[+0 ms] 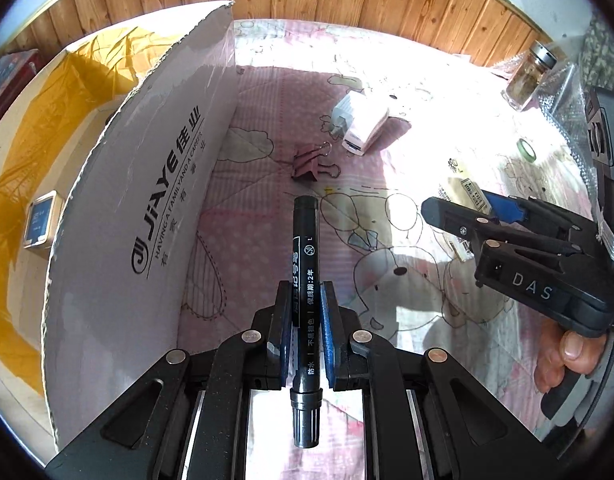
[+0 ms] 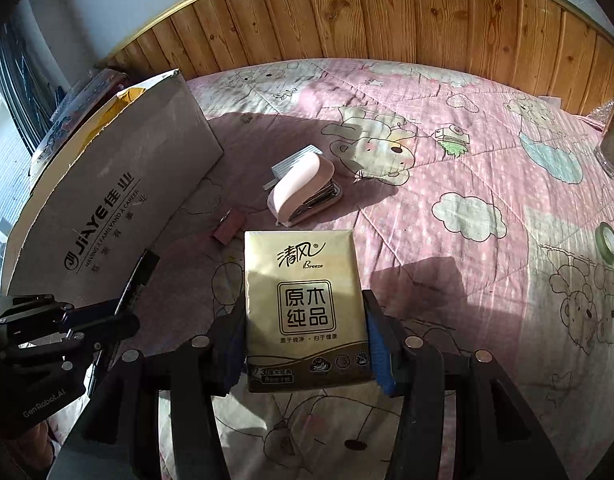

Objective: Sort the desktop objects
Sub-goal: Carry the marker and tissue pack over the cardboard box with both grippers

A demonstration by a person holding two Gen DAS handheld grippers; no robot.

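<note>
Left wrist view: the biggest thing is the cardboard box (image 1: 119,184) printed JIAYE, standing just to the left of the jaws, its open top lined in yellow. Under everything lies the pink cartoon quilt (image 1: 387,280). The left gripper (image 1: 305,320) has its 2 jaws clamped on a black marker pen (image 1: 305,280), which runs straight along the jaw line with its flat end pointing ahead and its ribbed end back toward the camera. The pen is stiff, light and smooth-barrelled, so I judge it could slide lengthwise; the hold near mid-barrel looks sound.

In the right wrist view, the right gripper (image 2: 305,340) has its 2 jaws pressed on the side edges of a gold pocket tissue pack (image 2: 305,312), face up between them. The pack is soft, light and film-wrapped, so it will squash and may slip; gripping across its narrow width, low on the pack, seems right.

Ahead of the left jaws lie a pink stapler (image 1: 365,124) and, nearer, a pink binder clip (image 1: 313,166). Far right of them stand a glass jar (image 1: 529,80) and a small green tape roll (image 1: 527,148).
</note>
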